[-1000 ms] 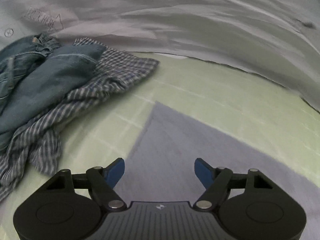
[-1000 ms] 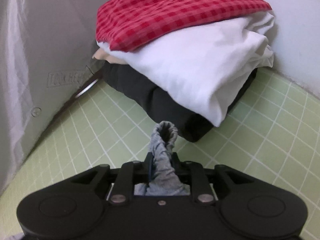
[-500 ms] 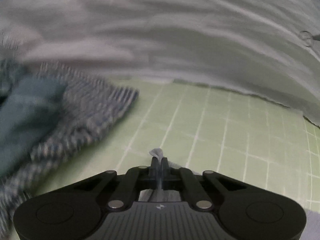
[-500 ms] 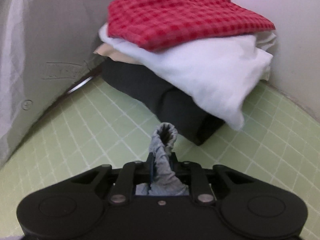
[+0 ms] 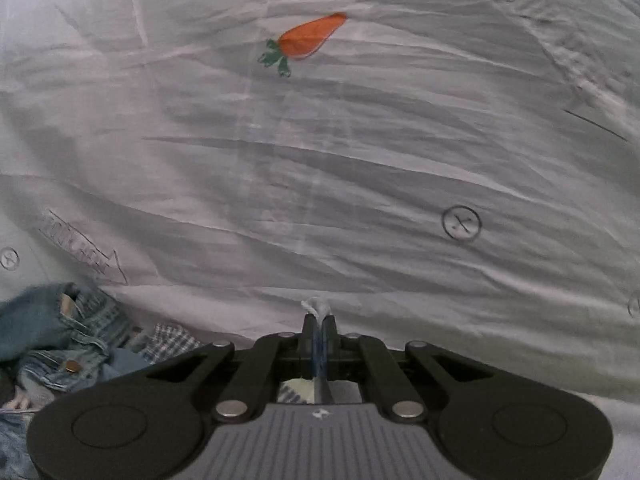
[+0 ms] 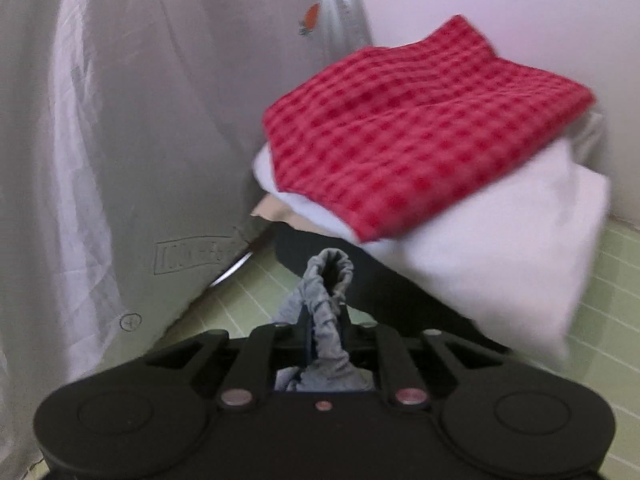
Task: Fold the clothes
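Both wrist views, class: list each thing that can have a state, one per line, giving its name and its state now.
left gripper: shut on a corner of grey cloth
right gripper: shut on a bunched fold of the grey cloth
red checked cloth: folded, top of the stack
white garment: folded, under the red one
dark garment: folded, bottom of the stack
jeans: crumpled, unfolded
blue checked shirt: crumpled beside the jeans

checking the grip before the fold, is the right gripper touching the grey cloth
Touching. The right wrist view shows the right gripper pinched shut on the grey cloth.

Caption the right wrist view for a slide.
Right gripper pinches grey cloth before a folded stack topped in red check.
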A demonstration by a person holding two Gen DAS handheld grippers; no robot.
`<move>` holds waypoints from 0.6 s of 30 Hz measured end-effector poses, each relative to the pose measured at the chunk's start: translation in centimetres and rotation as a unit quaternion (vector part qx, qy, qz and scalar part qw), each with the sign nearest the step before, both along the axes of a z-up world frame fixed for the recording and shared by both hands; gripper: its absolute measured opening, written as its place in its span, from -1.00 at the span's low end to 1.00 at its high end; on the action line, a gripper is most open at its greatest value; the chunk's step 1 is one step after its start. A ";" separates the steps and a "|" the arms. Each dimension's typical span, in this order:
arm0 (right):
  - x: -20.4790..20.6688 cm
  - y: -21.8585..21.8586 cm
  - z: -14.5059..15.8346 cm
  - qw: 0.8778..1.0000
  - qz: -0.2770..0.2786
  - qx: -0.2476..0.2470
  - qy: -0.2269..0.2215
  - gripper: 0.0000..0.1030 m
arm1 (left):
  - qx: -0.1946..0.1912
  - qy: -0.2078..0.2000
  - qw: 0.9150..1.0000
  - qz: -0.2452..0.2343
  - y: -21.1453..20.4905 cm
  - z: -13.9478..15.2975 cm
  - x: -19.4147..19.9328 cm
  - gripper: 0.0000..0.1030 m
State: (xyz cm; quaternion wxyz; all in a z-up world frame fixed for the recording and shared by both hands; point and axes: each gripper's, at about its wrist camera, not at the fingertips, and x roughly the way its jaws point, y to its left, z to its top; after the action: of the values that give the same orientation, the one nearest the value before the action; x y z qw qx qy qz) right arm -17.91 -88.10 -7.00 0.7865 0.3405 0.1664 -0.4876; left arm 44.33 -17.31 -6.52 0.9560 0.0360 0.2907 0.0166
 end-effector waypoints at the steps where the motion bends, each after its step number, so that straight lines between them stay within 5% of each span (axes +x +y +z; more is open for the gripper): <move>1: 0.3 -0.5 -0.3 1.000 -0.005 0.001 -0.003 -0.80 | -0.003 0.004 1.000 0.001 -0.2 -0.2 0.5 -0.94; 4: 1.5 -1.8 -1.4 1.000 -0.016 0.006 0.003 -0.78 | -0.001 0.024 1.000 0.000 -1.1 -1.5 2.3 -0.88; 6: 3.0 -2.4 -2.7 0.999 -0.015 0.015 0.043 -0.59 | 0.027 0.045 0.999 0.000 -2.2 -2.9 3.1 -0.74; 12: 5.8 -1.0 -3.2 0.990 -0.016 -0.016 0.139 0.20 | 0.011 0.080 0.996 0.028 -1.6 -4.9 0.6 0.11; 14: 5.7 0.3 -2.8 0.988 -0.015 -0.031 0.153 0.48 | 0.000 0.090 0.995 0.035 -0.8 -5.2 -1.2 0.14; 18: 5.1 2.8 -2.4 0.986 -0.004 -0.032 0.163 0.52 | -0.030 0.118 0.991 0.057 0.5 -6.5 -5.3 0.25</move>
State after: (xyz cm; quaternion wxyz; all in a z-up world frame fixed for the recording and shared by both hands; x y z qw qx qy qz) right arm -12.86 -85.26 -9.45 0.7572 0.2318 0.2750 -0.5452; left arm 39.08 -16.82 -13.04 0.9131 -0.0080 0.4034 0.0580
